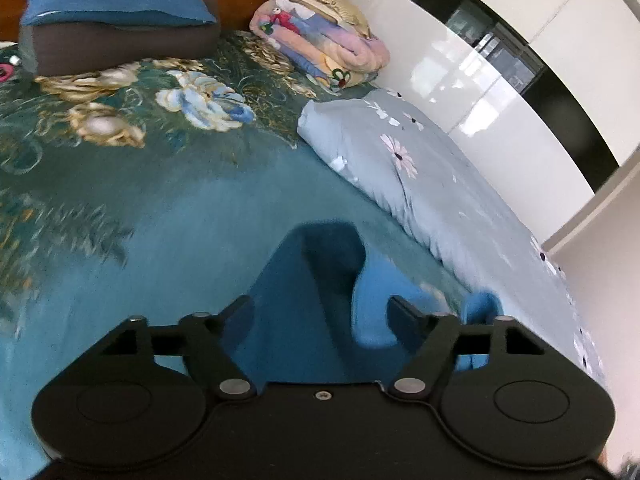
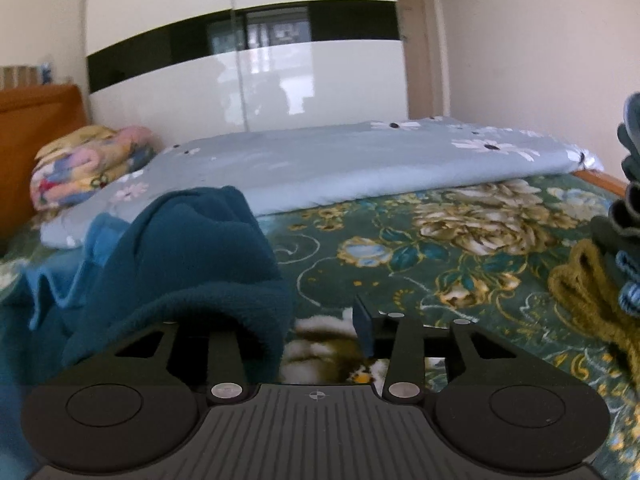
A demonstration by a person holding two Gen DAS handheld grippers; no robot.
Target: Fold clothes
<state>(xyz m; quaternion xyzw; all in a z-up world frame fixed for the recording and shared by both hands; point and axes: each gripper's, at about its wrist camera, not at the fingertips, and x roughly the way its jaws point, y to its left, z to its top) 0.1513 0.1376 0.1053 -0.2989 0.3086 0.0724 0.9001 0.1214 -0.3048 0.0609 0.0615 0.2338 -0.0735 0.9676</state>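
Note:
A dark teal fleece garment (image 2: 192,256) lies bunched on the flowered bed cover. In the right wrist view it drapes over my right gripper's left finger, which is hidden; the right finger (image 2: 363,330) shows with a wide gap beside it. My right gripper (image 2: 304,336) is open. In the left wrist view the same blue garment (image 1: 316,304) fills the space between the fingers of my left gripper (image 1: 320,316), which are spread wide with cloth between them. The left gripper is open.
A folded light-blue daisy duvet (image 1: 400,160) (image 2: 360,160) lies along the bed's far side. A rolled colourful blanket (image 1: 320,44) and stacked pillows (image 1: 116,20) sit by the wooden headboard. Folded clothes and a mustard knit (image 2: 592,300) are stacked at the right. A white wardrobe (image 2: 240,80) stands behind.

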